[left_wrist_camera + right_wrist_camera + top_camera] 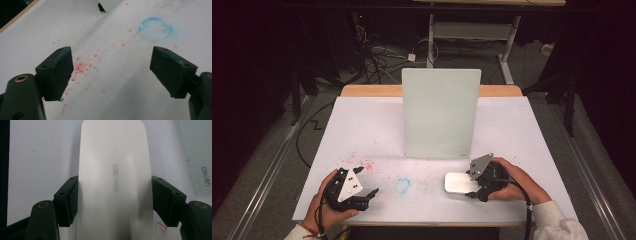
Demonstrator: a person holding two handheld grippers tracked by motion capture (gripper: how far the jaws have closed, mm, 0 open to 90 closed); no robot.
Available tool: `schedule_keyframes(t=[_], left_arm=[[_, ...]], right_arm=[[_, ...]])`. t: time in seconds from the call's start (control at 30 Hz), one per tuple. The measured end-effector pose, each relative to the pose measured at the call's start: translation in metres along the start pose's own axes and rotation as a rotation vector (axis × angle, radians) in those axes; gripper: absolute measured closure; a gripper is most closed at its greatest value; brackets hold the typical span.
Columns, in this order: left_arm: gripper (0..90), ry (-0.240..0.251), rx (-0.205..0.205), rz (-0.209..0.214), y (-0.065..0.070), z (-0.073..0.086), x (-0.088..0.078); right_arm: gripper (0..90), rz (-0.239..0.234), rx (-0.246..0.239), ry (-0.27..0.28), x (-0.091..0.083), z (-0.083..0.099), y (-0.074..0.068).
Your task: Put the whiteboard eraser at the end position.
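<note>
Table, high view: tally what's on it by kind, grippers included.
Grippers: 2, left gripper, right gripper
White board, upright: 1
White eraser, in the right gripper: 1
Chalk stains: 2, red, blue
Total: 6

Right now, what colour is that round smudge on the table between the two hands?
Blue: a chalky ring smudge, clearest in the left gripper view.

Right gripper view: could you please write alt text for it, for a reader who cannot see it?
Two black fingers clamp the long sides of a white eraser with faint grey lettering, over a white table. At the right edge lies a corner of a pale board.
</note>
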State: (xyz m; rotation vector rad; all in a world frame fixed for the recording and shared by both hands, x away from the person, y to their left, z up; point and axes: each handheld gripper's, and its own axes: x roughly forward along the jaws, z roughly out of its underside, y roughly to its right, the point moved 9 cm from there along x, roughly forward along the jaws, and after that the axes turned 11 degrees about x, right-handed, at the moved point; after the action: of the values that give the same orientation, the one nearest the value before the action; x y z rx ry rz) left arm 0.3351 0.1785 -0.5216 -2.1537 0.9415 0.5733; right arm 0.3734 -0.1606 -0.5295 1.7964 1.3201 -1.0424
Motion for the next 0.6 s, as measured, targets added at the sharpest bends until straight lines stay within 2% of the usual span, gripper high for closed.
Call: schedule_keyframes(t=[0.07,0.13,0.5,0.6], left_arm=[[18.4,0.000,0.000,0.001,0.000,0.000,0.000],[18.4,0.000,0.000,0.000,0.000,0.000,0.000],[18.4,0.001,0.000,0.001,0.000,0.000,0.000],[18.4,0.000,0.002,0.002,0.001,0.000,0.000]], right_arm=[[28.3,0.007,0.015,0.026,-0.002,-0.002,0.001],[26.9,0.006,0.037,0.074,-0.008,-0.006,0.001],[26.5,0.055,0.059,0.166,-0.018,-0.019,0.001],[25.6,0.102,0.088,0.205,-0.021,-0.025,0.006]])
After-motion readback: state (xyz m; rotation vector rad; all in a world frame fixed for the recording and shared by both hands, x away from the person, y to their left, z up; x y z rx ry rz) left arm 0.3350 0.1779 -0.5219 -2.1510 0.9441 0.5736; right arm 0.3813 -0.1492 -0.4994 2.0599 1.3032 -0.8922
